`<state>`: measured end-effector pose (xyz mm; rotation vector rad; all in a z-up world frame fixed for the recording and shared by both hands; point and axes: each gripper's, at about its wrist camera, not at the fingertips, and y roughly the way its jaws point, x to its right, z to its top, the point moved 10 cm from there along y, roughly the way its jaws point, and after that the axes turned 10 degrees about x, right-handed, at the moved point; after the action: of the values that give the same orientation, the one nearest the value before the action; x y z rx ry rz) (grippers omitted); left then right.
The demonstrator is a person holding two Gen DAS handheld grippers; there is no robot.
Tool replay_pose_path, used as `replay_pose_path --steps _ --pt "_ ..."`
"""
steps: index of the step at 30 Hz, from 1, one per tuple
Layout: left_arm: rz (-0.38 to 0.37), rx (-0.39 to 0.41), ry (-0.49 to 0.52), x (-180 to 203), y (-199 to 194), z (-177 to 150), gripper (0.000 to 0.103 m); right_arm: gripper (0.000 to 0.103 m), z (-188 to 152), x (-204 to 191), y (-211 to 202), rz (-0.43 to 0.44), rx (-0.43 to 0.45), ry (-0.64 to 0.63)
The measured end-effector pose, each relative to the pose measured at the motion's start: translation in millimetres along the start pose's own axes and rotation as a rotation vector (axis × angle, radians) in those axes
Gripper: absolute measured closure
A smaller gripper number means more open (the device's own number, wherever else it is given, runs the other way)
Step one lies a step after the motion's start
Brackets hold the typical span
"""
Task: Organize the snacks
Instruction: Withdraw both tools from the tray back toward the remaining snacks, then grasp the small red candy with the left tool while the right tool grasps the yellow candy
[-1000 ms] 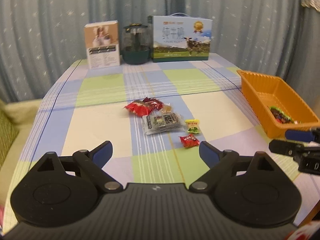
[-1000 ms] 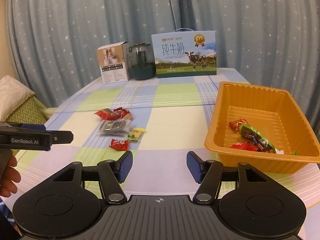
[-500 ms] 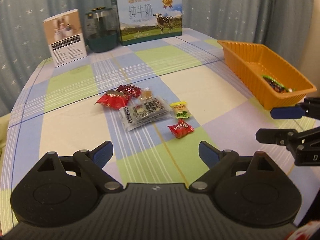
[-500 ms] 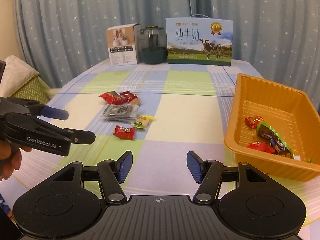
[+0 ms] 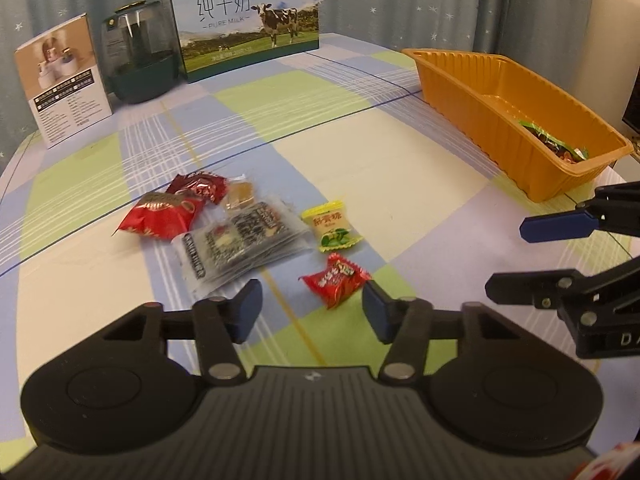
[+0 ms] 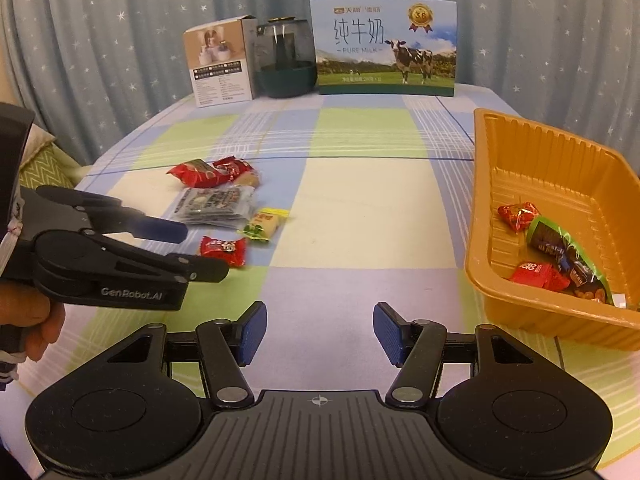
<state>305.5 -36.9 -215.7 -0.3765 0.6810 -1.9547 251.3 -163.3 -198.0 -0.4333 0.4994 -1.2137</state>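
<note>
**Closing in on the small red candy**

Narrowing my left gripper (image 5: 312, 307), I have its jaws closing with nothing pressed between the pads. The small red candy packet (image 5: 335, 279) lies on the checked tablecloth (image 5: 400, 184) just beyond the tips, its right end close to my right-hand finger (image 5: 378, 314); whether they touch, I cannot tell. Just past it sits a yellow-green candy (image 5: 330, 229), and to its left a clear pack with black print (image 5: 240, 245). Behind that lie two larger red packets (image 5: 164, 218) and a small tan sweet (image 5: 240, 194).

My right gripper (image 6: 319, 332) hangs with its jaws apart and empty above bare cloth. To its right stands the orange tray (image 6: 484, 208), holding two red candies (image 6: 518, 216) and a green-edged dark wrapper (image 6: 560, 244).

Along the far edge stand a pure milk carton (image 6: 383, 54), a dark glass jar (image 6: 285, 64) and a small white box (image 6: 218, 68), before a starred curtain (image 6: 120, 40).
</note>
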Motion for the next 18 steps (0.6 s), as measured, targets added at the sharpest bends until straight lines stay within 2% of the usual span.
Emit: replay_pose_path --steps 5,11,14,15,18 --pt "-0.024 -0.005 0.007 3.1 9.7 1.3 0.062 0.043 -1.0 3.9 3.0 -0.013 -0.01 0.022" --pt "-0.044 -0.004 0.019 8.1 12.3 3.9 0.079 0.043 -1.0 4.9 3.9 -0.015 -0.011 0.025" --pt "-0.034 -0.015 0.013 8.0 9.6 3.1 0.08 0.043 -0.1 2.8 4.7 -0.012 -0.009 0.025" --pt "-0.031 -0.018 0.002 7.0 7.7 2.8 0.085 0.043 0.6 1.4 5.0 -0.01 -0.007 0.024" --pt "0.006 -0.014 -0.026 -0.9 -2.1 4.3 0.085 0.043 3.1 -4.6 6.5 0.0 0.001 0.021"
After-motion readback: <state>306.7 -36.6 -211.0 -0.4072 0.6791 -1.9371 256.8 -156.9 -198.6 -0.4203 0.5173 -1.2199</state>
